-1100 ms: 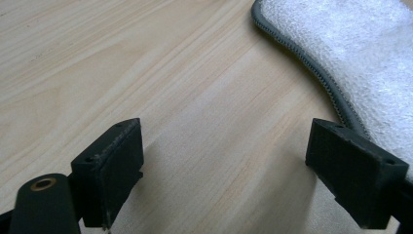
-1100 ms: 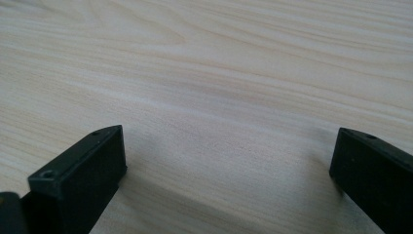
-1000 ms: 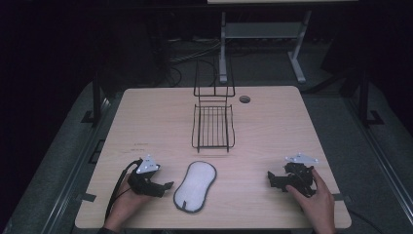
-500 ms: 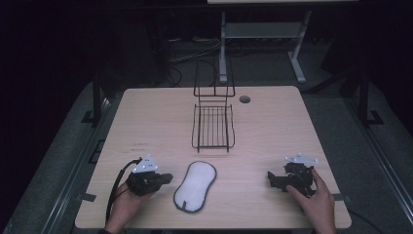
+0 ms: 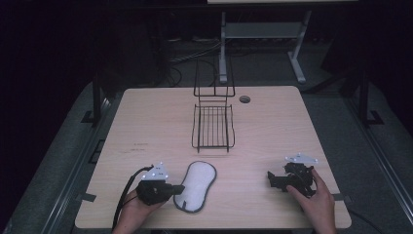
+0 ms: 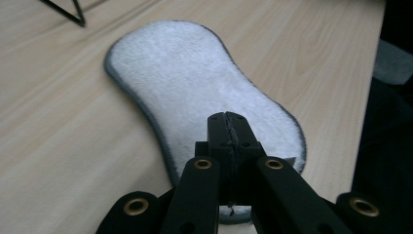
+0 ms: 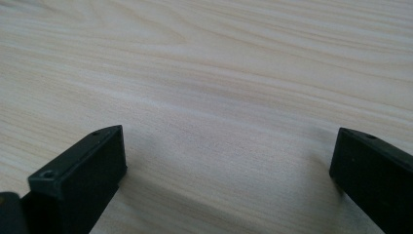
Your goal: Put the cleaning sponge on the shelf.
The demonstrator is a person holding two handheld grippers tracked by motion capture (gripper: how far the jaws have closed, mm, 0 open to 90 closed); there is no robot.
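Clearly the left gripper (image 6: 229,127) has its fingers pressed together with nothing between them, poised above the near end of the white pad (image 6: 195,92) lying flat on the surface (image 5: 146,126). The right gripper (image 7: 226,161) rests apart, fingers spread wide over bare wood, likely waiting.

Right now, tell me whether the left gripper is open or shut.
Shut. In the left gripper view the left gripper has its two black jaws pressed together, nothing between them, above the near end of the pad.
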